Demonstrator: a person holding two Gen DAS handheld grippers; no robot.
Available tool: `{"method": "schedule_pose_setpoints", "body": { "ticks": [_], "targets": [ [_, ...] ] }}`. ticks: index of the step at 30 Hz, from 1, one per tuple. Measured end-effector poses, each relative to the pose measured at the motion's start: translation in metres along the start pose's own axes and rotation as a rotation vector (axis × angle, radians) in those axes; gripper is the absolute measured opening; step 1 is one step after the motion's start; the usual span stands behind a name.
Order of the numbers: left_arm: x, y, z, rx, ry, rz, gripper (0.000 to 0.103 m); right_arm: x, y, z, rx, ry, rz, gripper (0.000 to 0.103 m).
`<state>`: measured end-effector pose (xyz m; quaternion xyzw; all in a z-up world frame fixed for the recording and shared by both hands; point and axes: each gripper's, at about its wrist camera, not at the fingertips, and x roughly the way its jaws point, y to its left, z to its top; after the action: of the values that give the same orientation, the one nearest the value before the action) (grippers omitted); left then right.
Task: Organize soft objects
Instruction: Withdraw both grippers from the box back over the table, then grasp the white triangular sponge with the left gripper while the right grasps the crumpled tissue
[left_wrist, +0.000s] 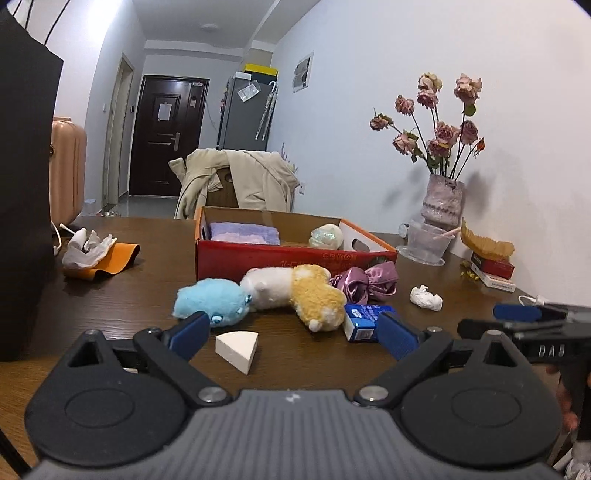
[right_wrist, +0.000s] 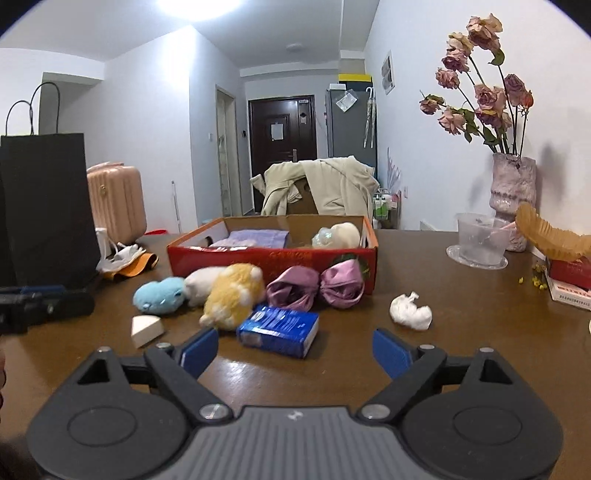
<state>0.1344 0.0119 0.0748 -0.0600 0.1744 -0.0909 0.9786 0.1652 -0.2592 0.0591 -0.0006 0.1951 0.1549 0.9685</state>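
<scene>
The left gripper (left_wrist: 291, 328) and the right gripper (right_wrist: 295, 349) both hover wide and empty at the near edge of the table (right_wrist: 461, 306), likely sizing up a pick. The soft things lie in a loose row before the red box (right_wrist: 273, 256): blue plush (right_wrist: 159, 295), yellow plush (right_wrist: 231, 291), purple scrunchies (right_wrist: 317, 286). A folded towel (right_wrist: 255, 238) sits inside the box, apparently the collecting place.

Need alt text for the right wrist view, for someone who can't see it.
The open, empty right gripper points at a blue tissue pack on a brown table. Beyond lie plush toys, purple satin scrunchies and a red cardboard box holding a folded purple towel.
</scene>
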Motion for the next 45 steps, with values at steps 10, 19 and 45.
{"method": "schedule_pose_setpoints", "body": {
  "ticks": [10,19,45],
  "targets": [
    [-0.004,0.002,-0.01,-0.006,0.019,0.003,0.1,-0.002,0.01,-0.002,-0.004,-0.004,-0.008,0.093],
    [0.02,0.019,-0.007,-0.044,0.057,0.083,0.1,0.019,-0.008,0.003,0.029,0.011,-0.077,0.093],
    [0.114,0.044,-0.007,-0.063,0.28,0.114,0.031,0.188,-0.112,0.037,0.071,0.237,-0.277,0.03]
  ]
}}
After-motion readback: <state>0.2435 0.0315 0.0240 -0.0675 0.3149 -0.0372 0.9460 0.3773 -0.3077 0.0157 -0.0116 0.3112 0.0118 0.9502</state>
